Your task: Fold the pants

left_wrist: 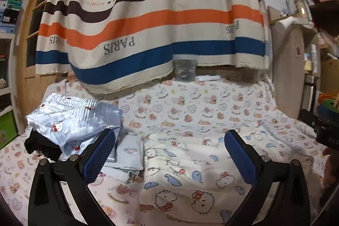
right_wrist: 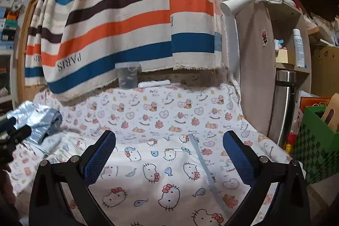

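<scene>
Cream pants with a cat-and-fish print [left_wrist: 186,173] lie flat on the cloth-covered table, also filling the lower middle of the right wrist view [right_wrist: 161,179]. A pale blue drawstring [right_wrist: 203,162] runs across them. My left gripper [left_wrist: 169,154] is open and empty, hovering over the pants' left part. My right gripper [right_wrist: 169,154] is open and empty above the pants' middle. Each gripper's dark body shows at the edge of the other's view.
A pile of folded clothes, shiny light blue on top [left_wrist: 74,115] with a black garment [left_wrist: 40,143] beneath and a pale blue folded piece [left_wrist: 131,154] beside it, sits at the left. A striped curtain [left_wrist: 148,20] hangs behind. A clear cup [right_wrist: 128,77], steel flask [right_wrist: 282,107] and green box [right_wrist: 317,141] stand around.
</scene>
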Demonstrator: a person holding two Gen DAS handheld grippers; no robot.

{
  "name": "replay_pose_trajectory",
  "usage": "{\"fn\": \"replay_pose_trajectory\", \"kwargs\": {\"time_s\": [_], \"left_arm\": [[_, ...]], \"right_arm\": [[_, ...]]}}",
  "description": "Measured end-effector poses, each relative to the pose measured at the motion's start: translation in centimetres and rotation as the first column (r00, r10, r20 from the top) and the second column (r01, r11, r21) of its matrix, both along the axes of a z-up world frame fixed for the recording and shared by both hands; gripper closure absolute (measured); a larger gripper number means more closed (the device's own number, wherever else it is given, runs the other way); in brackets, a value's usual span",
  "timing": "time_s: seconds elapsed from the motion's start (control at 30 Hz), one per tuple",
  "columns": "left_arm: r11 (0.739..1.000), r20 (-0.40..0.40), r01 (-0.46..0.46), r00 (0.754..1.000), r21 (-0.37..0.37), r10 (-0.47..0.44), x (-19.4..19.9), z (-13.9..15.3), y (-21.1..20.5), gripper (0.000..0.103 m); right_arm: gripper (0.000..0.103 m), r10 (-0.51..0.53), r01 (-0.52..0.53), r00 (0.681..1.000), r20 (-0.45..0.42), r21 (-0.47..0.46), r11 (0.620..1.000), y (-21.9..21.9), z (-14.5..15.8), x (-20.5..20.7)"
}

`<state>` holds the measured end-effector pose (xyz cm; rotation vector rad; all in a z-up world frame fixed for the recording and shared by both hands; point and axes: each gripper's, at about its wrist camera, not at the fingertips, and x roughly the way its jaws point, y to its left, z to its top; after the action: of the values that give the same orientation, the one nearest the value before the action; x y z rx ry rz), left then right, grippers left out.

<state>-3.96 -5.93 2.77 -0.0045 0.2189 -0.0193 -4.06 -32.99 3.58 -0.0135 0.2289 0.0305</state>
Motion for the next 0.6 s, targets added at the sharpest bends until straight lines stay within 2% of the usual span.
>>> {"fn": "replay_pose_trajectory", "kwargs": {"time_s": [0.13, 0.47, 0.6], "left_arm": [[0.999, -0.028, 0.046, 0.999, -0.013, -0.047, 0.5, -0.3, -0.1, 0.001], [0.999, -0.022, 0.029, 0.999, 0.022, -0.029, 0.5, -1.1, -0.9, 0.001], [0.999, -0.069, 0.047, 0.997, 0.004, -0.046, 1.3, -1.4, -0.8, 0.001]], "right_arm": [[0.001, 0.02, -0.021, 0.999, -0.035, -0.014, 1.0, 0.6, -0.4, 0.6], [0.001, 0.073, -0.071, 0.995, -0.069, 0.027, 0.997, 0.6, -1.2, 1.7], [0.001, 0.064, -0.063, 0.996, -0.07, 0.008, 0.998, 0.9, -1.3, 1.7]]}}
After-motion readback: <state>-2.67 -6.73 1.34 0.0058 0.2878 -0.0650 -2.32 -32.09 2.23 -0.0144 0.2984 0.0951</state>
